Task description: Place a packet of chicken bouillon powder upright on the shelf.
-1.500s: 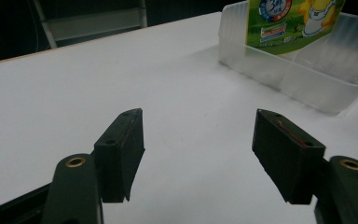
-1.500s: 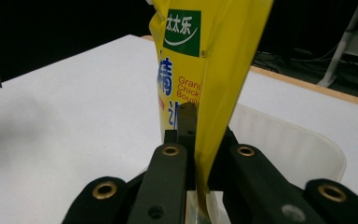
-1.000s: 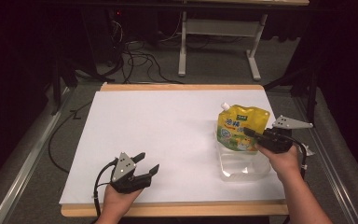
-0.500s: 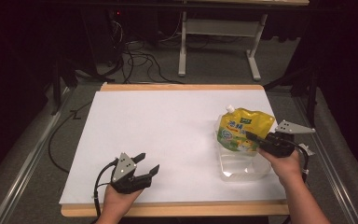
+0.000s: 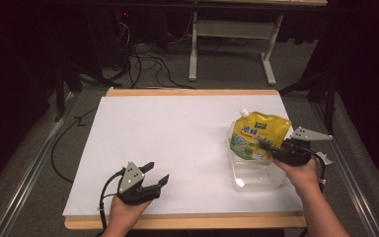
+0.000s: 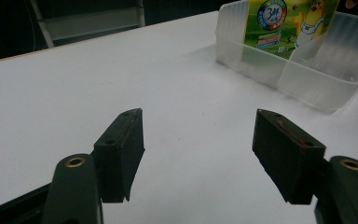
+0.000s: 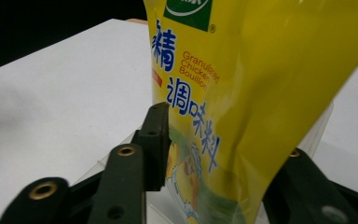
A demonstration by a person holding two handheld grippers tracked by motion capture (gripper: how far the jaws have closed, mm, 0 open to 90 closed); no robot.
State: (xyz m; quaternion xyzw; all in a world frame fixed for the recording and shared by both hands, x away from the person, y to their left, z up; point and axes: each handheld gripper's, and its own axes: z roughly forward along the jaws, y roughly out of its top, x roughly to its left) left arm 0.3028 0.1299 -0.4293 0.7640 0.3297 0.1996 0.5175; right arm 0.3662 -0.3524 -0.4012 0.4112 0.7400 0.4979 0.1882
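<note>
A yellow chicken bouillon pouch (image 5: pixel 254 136) with a white spout stands upright in a clear plastic container (image 5: pixel 256 180) at the right of the white table. My right gripper (image 5: pixel 265 144) reaches its lower half from the right. Its jaws have just been opening and stand open, with the pouch (image 7: pixel 261 70) between them; the pouch's bulge hides the right jaw's pad. My left gripper (image 5: pixel 158 173) rests near the table's front edge at the left, open (image 6: pixel 200 154) and with nothing in it. It faces the container (image 6: pixel 307 79) and the pouch (image 6: pixel 284 23).
White paper (image 5: pixel 177 133) covers the wooden tabletop. Metal rails run along both sides of the table. Behind the far edge are cables (image 5: pixel 138 59) on the floor and a white stand's legs (image 5: pixel 227 34).
The right gripper's jaws have spread apart around the pouch and the hand has drawn slightly to the right. The pouch stands a little straighter. The left gripper has not moved.
</note>
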